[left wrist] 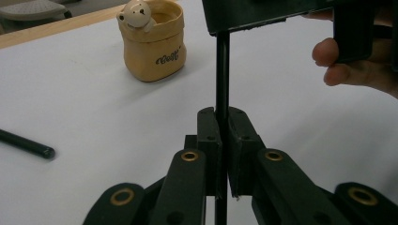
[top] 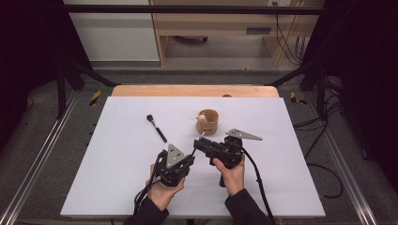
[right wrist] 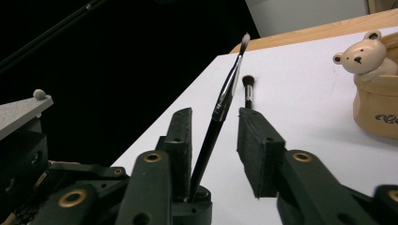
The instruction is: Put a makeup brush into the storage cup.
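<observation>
Far left on the white table [top: 117, 187] lies a black-handled brush with a dark head [top: 156, 127], by itself, its head pointing away toward the far left; in the right gripper view [right wrist: 247, 91] it shows beyond the jaws, flat on the sheet

Nearer the person, left of middle, the left gripper [top: 189, 158] sits in the left hand [top: 162, 190] close to the near edge, with its grey three-cornered plate on top. Its jaws are shut on a thin brush [left wrist: 222, 70]: in the left gripper view the slim black handle rises straight up from between the pressed pads. In the right gripper view the same thin brush [right wrist: 225, 98] leans slightly, with a metal ferrule and a pale tip at the top

Just right of it, the right gripper [top: 199, 143] is held in the right hand [top: 232, 173] and points left toward the other gripper, the two nearly meeting. Its jaws [right wrist: 213, 145] stand on either side of the thin brush's handle: the handle rests against the left pad, while a clear gap remains to the right pad, so they are partly open and not clamping it

Just beyond the two grippers, a little right of the table's middle, stands a small tan pot [top: 209, 121] with a bear figure [left wrist: 136, 14] on its rim and dark lettering on its side, upright and apart from both grippers
</observation>
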Tool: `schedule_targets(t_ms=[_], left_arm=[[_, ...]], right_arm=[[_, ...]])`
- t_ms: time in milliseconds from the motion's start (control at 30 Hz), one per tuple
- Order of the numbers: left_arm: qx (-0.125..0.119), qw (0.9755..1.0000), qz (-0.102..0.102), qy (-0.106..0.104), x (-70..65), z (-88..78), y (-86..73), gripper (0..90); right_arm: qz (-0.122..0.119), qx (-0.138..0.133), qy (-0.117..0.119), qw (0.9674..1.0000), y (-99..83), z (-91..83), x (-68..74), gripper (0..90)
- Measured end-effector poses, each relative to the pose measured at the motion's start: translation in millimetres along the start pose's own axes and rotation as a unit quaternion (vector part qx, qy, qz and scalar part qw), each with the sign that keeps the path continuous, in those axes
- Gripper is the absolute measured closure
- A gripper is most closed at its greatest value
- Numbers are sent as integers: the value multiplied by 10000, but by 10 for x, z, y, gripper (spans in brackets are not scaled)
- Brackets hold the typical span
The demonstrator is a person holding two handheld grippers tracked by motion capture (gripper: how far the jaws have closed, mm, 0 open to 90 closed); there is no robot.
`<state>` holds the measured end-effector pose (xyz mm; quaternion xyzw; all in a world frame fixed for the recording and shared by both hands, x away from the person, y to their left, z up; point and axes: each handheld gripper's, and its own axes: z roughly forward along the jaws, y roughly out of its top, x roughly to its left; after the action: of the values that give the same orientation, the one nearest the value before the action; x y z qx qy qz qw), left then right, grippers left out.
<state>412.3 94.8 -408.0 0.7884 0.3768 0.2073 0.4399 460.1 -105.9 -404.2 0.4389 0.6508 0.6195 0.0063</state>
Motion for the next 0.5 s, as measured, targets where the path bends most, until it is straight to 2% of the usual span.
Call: schedule_targets(t_ms=[233,500], left_arm=[[-14,10000,-8,-33,-25,11,1,848],[-52,10000,-28,-53,-55,19,-2,845]], right_arm=[[39,-48,61,10000,1,-1,-7,786],[135,-77,152,9998,-2,-7,-4,824]])
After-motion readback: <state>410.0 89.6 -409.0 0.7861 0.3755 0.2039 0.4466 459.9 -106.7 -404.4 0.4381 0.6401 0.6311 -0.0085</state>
